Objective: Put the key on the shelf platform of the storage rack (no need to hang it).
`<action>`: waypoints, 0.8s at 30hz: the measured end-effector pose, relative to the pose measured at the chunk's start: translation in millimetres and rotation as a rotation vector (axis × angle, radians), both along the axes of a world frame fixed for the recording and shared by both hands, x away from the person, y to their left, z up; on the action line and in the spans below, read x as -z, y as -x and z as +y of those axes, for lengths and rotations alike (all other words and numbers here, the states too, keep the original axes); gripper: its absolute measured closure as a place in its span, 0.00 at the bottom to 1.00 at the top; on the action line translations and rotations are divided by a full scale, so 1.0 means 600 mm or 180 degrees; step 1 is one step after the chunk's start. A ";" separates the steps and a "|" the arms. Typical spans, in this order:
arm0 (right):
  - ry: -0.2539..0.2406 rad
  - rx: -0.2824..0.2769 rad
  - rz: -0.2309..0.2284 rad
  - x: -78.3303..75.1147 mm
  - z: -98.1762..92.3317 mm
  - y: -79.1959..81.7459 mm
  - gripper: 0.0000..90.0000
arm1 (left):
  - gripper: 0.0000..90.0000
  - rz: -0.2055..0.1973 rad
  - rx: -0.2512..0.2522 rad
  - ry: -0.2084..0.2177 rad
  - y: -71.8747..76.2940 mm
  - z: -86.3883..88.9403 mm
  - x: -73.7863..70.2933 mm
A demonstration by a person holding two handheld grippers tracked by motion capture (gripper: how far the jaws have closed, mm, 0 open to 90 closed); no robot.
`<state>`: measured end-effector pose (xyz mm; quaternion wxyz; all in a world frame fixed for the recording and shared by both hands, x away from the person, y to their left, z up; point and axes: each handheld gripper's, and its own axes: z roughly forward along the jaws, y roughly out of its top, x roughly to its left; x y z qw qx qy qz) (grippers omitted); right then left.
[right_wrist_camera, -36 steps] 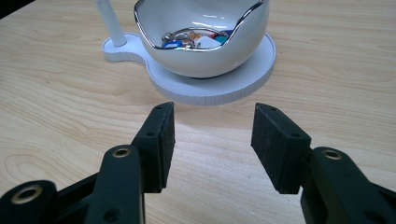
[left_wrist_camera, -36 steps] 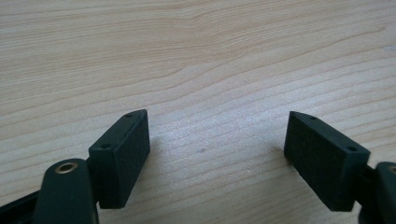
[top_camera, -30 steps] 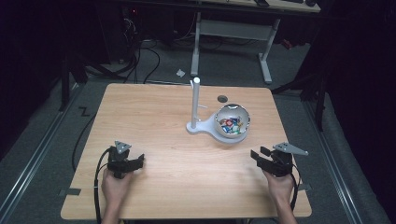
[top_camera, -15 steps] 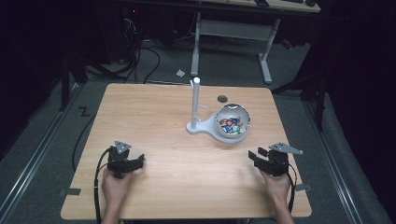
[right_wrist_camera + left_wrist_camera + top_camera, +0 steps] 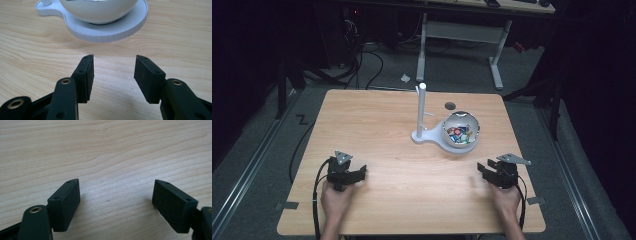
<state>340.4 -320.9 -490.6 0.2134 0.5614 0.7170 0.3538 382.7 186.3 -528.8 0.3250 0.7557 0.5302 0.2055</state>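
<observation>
Wooden table: bowl near, ahead of gaping right tongs.

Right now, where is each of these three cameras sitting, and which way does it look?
High view: above the person's side, looking forward and down on the table; both hands, left gripper and right gripper show.
Left gripper view: on the left gripper, looking along its open jaws at bare wood.
Right gripper view: on the right gripper, facing the bowl on its stand.
Shared: high and right gripper views both show the bowl.
</observation>
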 end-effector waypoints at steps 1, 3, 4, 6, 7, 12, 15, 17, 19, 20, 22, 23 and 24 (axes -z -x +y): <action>0.0000 0.0000 0.0000 0.000 0.000 0.000 0.56 | 0.25 0.0000 0.0000 0.0000 0.000 0.000 0.000; 0.0002 0.0011 0.0028 0.003 0.000 -0.001 0.56 | 0.25 0.0000 0.0000 0.0000 0.000 0.000 0.000; 0.0005 0.0014 0.0025 0.004 0.000 -0.002 0.56 | 0.25 0.0000 0.0000 0.0000 0.000 0.000 0.000; 0.0018 0.0035 0.0039 0.006 0.000 -0.003 0.56 | 0.25 0.0000 0.0000 0.0000 0.000 0.000 0.000; 0.0033 0.0035 0.0041 0.010 -0.001 -0.005 0.56 | 0.25 0.0000 0.0000 0.0000 0.000 0.000 0.000; 0.0075 0.0077 0.0076 0.023 -0.002 -0.008 0.56 | 0.25 -0.0001 -0.0002 0.0000 0.000 0.000 0.000; 0.0091 0.0093 0.0083 0.027 -0.003 -0.009 0.56 | 0.25 0.0001 0.0000 0.0000 0.000 0.000 0.000; 0.0103 0.0119 0.0087 0.030 -0.005 -0.010 0.56 | 0.25 0.0001 0.0000 0.0000 0.000 0.000 0.000; 0.0135 0.0149 0.0092 0.035 -0.008 -0.011 0.56 | 0.25 0.0001 0.0000 0.0000 0.000 0.000 0.000; 0.0135 0.0149 0.0092 0.035 -0.008 -0.011 0.56 | 0.25 0.0000 0.0000 0.0000 0.000 0.000 0.000; 0.0156 0.0177 0.0107 0.039 -0.010 -0.012 0.56 | 0.25 0.0000 0.0000 0.0000 0.000 0.000 0.000; 0.0165 0.0193 0.0122 0.041 -0.011 -0.014 0.56 | 0.25 0.0001 0.0000 0.0001 0.000 0.000 0.000; 0.0167 0.0194 0.0119 0.042 -0.011 -0.014 0.56 | 0.25 0.0001 0.0000 0.0001 0.000 0.000 0.000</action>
